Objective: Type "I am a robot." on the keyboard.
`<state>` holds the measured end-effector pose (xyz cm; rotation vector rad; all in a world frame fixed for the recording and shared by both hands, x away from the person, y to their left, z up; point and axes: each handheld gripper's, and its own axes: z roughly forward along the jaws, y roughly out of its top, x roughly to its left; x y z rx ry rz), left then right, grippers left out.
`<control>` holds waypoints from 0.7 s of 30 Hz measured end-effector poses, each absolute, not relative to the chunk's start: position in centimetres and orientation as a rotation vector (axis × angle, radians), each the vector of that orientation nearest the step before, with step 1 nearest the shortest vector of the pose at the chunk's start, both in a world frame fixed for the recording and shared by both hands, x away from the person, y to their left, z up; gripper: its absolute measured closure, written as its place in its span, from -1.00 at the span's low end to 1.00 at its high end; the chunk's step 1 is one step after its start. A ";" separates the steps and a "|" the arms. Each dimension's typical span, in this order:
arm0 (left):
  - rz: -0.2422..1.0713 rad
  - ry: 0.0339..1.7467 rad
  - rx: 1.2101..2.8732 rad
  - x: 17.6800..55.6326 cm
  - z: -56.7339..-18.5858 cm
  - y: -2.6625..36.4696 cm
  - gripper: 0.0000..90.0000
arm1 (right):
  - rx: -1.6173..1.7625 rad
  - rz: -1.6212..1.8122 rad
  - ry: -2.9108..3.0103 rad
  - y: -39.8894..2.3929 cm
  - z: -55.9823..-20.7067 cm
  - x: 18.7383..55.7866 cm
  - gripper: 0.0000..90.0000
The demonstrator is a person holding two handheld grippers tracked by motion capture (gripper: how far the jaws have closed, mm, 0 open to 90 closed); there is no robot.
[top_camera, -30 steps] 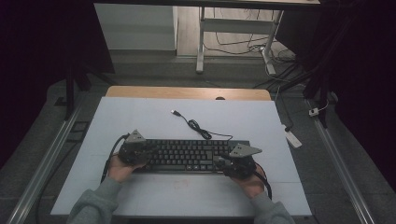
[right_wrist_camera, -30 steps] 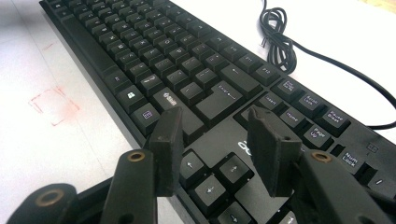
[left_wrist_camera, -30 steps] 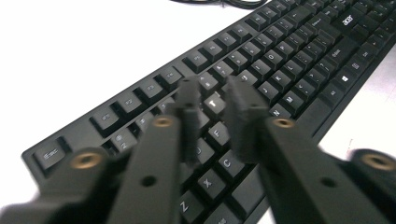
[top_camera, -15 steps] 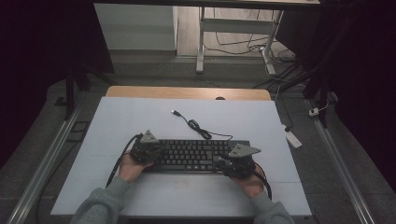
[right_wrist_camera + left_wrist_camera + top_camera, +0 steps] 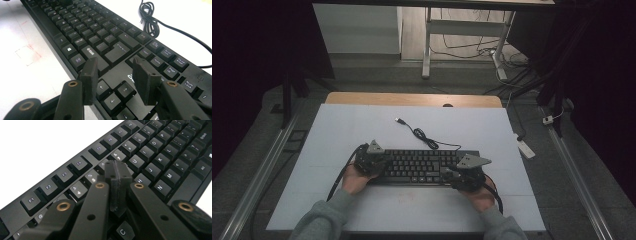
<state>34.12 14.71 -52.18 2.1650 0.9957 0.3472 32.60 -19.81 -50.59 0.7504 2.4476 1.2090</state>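
The left hand-held gripper [image 5: 117, 173] has just closed empty and slid in over the keyboard [image 5: 424, 165], ready to press keys; the right hand-held gripper [image 5: 117, 75] hovers half-open.

I see a black keyboard [image 5: 422, 166] with white legends, its black cable [image 5: 424, 137], a pale blue-white table [image 5: 362, 125] with a wooden far edge, and grey sleeves [image 5: 319, 220].

The right gripper [image 5: 116, 80] hung with jaws apart over the arrow keys of the black keyboard [image 5: 100, 37]; its coiled cable [image 5: 150, 17] lay at one o'clock.
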 end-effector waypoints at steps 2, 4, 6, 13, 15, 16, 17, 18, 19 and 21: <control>0.351 0.992 2.166 34.2 -52.2 14.7 0.98 | 0.750 1.208 2.448 -19.8 -50.6 32.6 0.25; 0.348 0.996 2.165 34.2 -52.3 14.7 0.98 | 0.749 1.209 2.447 -19.8 -50.6 32.6 0.25; 0.345 1.003 2.174 34.2 -52.4 14.6 0.98 | 0.750 1.208 2.449 -19.8 -50.6 32.6 0.25; 0.360 0.994 2.140 33.9 -51.9 14.8 0.97 | 0.748 1.213 2.446 -19.8 -50.6 32.6 0.25; 0.364 0.987 2.120 33.6 -51.5 15.0 0.88 | 0.747 1.214 2.445 -19.8 -50.6 32.6 0.25; 0.366 0.985 2.111 33.5 -51.3 15.2 0.81 | 0.750 1.212 2.444 -19.8 -50.5 32.6 0.25; 0.366 0.983 2.103 33.4 -51.1 15.3 0.74 | 0.754 1.207 2.442 -19.8 -50.5 32.6 0.25; 0.367 0.981 2.095 33.2 -50.8 15.5 0.65 | 0.751 1.213 2.444 -19.9 -50.6 32.6 0.24; 0.372 0.982 2.087 33.0 -50.6 15.6 0.56 | 0.752 1.212 2.444 -19.9 -50.6 32.6 0.24; 0.371 0.989 2.075 32.6 -50.2 16.0 0.33 | 0.755 1.218 2.443 -19.9 -50.6 32.7 0.24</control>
